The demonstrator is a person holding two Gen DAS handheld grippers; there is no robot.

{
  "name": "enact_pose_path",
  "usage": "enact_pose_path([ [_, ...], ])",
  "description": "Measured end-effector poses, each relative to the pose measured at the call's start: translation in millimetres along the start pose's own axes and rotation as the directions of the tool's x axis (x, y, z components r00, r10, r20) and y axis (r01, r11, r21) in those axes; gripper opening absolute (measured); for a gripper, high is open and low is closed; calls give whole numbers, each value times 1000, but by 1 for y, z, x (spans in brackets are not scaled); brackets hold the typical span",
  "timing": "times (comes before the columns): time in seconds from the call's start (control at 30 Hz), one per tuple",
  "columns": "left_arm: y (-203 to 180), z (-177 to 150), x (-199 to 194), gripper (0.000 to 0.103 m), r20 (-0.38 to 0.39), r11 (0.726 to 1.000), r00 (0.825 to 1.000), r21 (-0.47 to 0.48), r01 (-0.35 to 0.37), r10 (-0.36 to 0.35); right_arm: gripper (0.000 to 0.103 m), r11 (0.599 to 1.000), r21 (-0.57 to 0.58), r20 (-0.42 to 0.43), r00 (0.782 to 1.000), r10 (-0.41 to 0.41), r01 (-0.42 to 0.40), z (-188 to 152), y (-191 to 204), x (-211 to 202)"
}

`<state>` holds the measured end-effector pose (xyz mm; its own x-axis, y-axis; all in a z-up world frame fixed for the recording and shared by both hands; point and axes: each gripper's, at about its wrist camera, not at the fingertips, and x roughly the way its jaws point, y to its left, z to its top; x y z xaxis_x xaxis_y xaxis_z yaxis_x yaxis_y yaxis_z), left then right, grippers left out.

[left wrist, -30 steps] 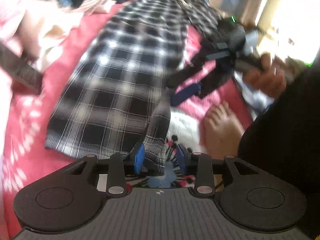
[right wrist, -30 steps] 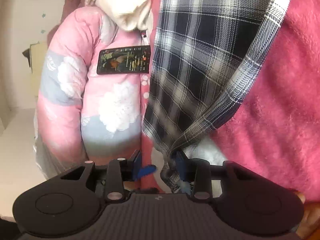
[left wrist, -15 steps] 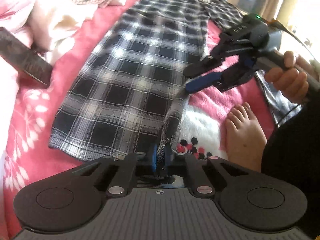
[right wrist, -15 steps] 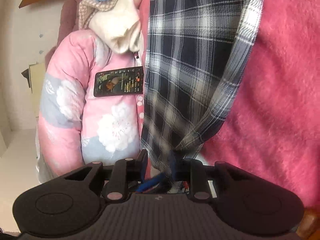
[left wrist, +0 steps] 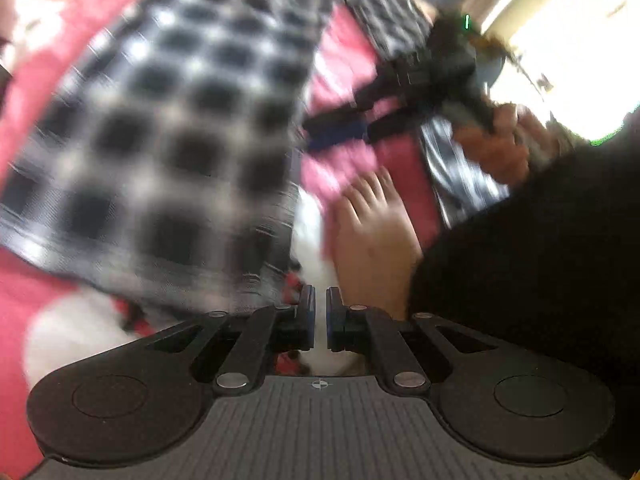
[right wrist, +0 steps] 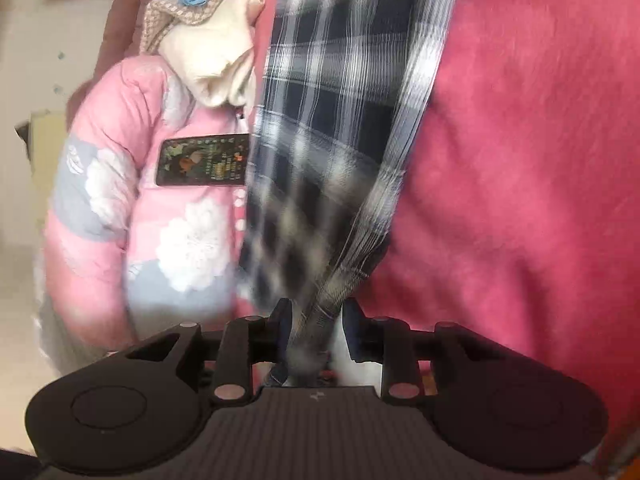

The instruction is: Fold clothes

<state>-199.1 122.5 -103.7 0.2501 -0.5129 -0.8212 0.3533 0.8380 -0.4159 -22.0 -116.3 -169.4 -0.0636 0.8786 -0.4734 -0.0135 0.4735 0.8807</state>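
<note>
- Left gripper (left wrist: 319, 312): jaws pressed together, nothing visible between the pads; plaid trousers' (left wrist: 168, 128) hem edge just beside them.
- Right gripper (right wrist: 316, 320): jaws opening, a bunched fold of the trousers between them.
- Trousers lie lengthwise on the pink blanket (right wrist: 520, 140); blurred.

Lighting: daylight, blown out at a window (left wrist: 568, 32) in the left wrist view's upper right. Blur: heavy motion smear over the plaid garment (left wrist: 168, 128); milder in the right wrist view. Distortion: fisheye bending, dark corners.
</note>
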Motion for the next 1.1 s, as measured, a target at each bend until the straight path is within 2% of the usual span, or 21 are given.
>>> enact_pose_path([
  [0.1,-4,-5,-6,4,-8,1000,1000,15,-15,16,30,989,-126,14,997,-72,73,0,18,-14],
  [0.2,1,-4,-17,7,54,998,997,-21,-62,63,30,959,-268,46,996,-80,90,-1,45,-26],
  [0.3,5,5,-12,20,101,990,985,-55,-133,138,30,906,-403,62,991,-118,133,-2,73,-14],
  [0.43,-1,8,10,23,71,983,981,-4,-182,182,30,819,-536,38,975,-220,206,-9,91,24],
  [0.5,-1,3,19,22,20,986,986,8,-165,165,30,769,-584,19,952,-307,259,-17,88,42],
  [0.57,-3,-3,23,22,-20,990,990,20,-142,142,30,750,-604,-24,934,-356,270,-31,79,48],
  [0.67,-5,-10,25,22,-63,992,991,28,-120,121,30,751,-607,-99,912,-397,261,-48,70,47],
  [0.73,-5,-12,21,22,-63,993,991,29,-116,117,30,743,-615,-94,911,-402,264,-53,71,39],
  [0.87,-4,-6,4,22,-17,992,992,22,-125,126,30,752,-621,-19,954,-298,222,-42,97,22],
  [0.97,3,1,-8,22,39,989,988,-14,-150,151,30,741,-642,11,968,-249,198,-34,111,31],
  [1.03,10,4,-13,22,71,984,983,-59,-166,170,30,741,-644,-19,965,-263,189,-38,106,49],
  [1.1,15,5,-13,22,82,982,981,-80,-170,176,30,754,-631,-95,947,-307,182,-50,91,73],
])
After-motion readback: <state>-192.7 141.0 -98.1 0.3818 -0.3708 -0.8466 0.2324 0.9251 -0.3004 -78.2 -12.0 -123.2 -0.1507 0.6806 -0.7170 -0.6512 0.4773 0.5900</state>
